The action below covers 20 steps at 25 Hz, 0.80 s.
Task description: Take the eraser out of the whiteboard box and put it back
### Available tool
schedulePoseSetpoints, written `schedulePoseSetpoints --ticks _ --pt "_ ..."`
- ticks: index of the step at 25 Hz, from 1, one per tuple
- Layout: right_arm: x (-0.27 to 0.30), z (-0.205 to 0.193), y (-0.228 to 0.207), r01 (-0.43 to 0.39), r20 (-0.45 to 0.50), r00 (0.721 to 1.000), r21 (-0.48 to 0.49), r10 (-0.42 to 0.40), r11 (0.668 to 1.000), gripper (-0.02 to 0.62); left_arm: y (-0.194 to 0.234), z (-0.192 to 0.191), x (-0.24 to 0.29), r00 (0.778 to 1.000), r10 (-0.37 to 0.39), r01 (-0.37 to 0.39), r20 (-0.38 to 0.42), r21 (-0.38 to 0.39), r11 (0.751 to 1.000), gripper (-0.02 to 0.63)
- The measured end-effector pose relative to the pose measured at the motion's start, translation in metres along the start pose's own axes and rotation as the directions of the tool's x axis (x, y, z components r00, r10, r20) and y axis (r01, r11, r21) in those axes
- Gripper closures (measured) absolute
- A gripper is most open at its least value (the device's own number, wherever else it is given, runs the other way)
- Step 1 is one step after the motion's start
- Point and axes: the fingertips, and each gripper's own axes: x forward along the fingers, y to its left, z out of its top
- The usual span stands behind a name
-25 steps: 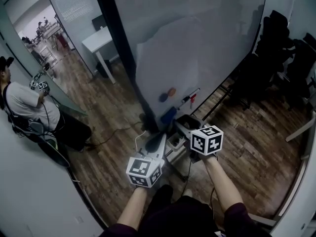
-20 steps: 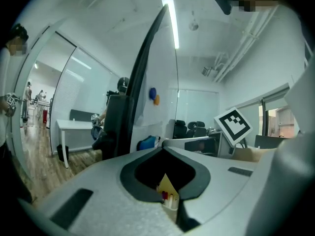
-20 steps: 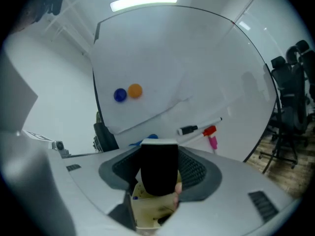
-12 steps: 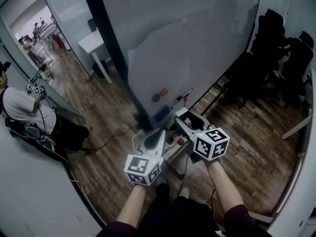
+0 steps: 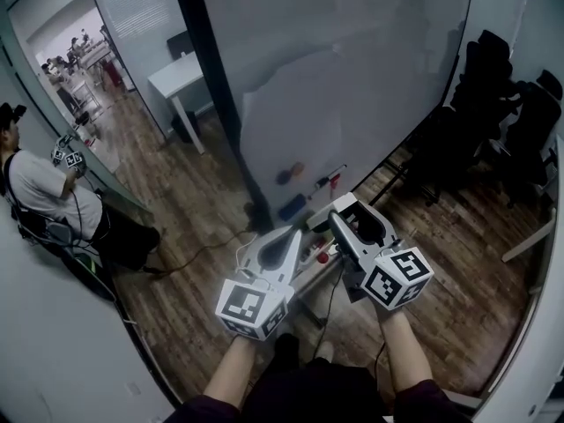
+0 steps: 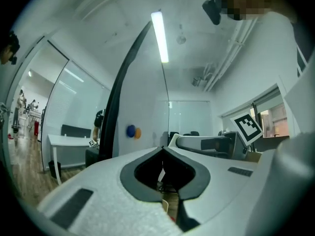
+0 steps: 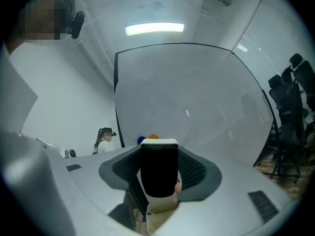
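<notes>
The eraser (image 7: 158,173), black felt on a white back, stands upright between my right gripper's (image 7: 158,167) pads, which are shut on it. In the head view that right gripper (image 5: 351,218) is raised in front of the whiteboard (image 5: 352,86), level and pointing at it. My left gripper (image 5: 284,238) hovers beside it on the left; its tips (image 6: 162,149) meet with nothing between them. The whiteboard box (image 5: 310,248) shows partly between the two grippers, below them, with a red item (image 5: 322,256) in it.
Blue (image 5: 284,176) and orange (image 5: 298,169) magnets, a blue block (image 5: 293,206) and a marker (image 5: 326,181) sit low on the board. A person (image 5: 44,192) stands at left. A white desk (image 5: 181,73) is behind, black chairs (image 5: 520,122) at right, cables on the floor.
Both grippers have risen in front of the board. The right one has lifted away from the box with the eraser in its jaws.
</notes>
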Motion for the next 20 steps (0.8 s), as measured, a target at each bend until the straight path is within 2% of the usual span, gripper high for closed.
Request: schedulePoseSetpoints --ticks 7,12,17,20 --pt "-0.018 0.031 0.019 -0.019 0.079 0.997 -0.046 0.022 0.999 0.373 -0.013 0.038 -0.008 0.998 -0.007 0.004 0.063 0.046 0.999 0.601" --pt "-0.022 0.029 0.018 -0.015 0.075 0.997 -0.045 0.018 0.999 0.373 -0.017 0.035 -0.01 0.997 -0.027 0.024 0.074 0.037 0.999 0.601" --pt "-0.023 0.028 0.015 -0.012 0.071 0.997 -0.044 0.015 0.999 0.373 -0.01 0.033 -0.009 0.998 0.01 -0.012 0.059 0.021 1.0 0.601" --pt "-0.024 0.027 0.014 -0.01 0.07 0.997 -0.045 0.013 0.999 0.373 -0.013 0.032 -0.009 0.998 -0.005 0.004 0.068 0.017 1.0 0.601"
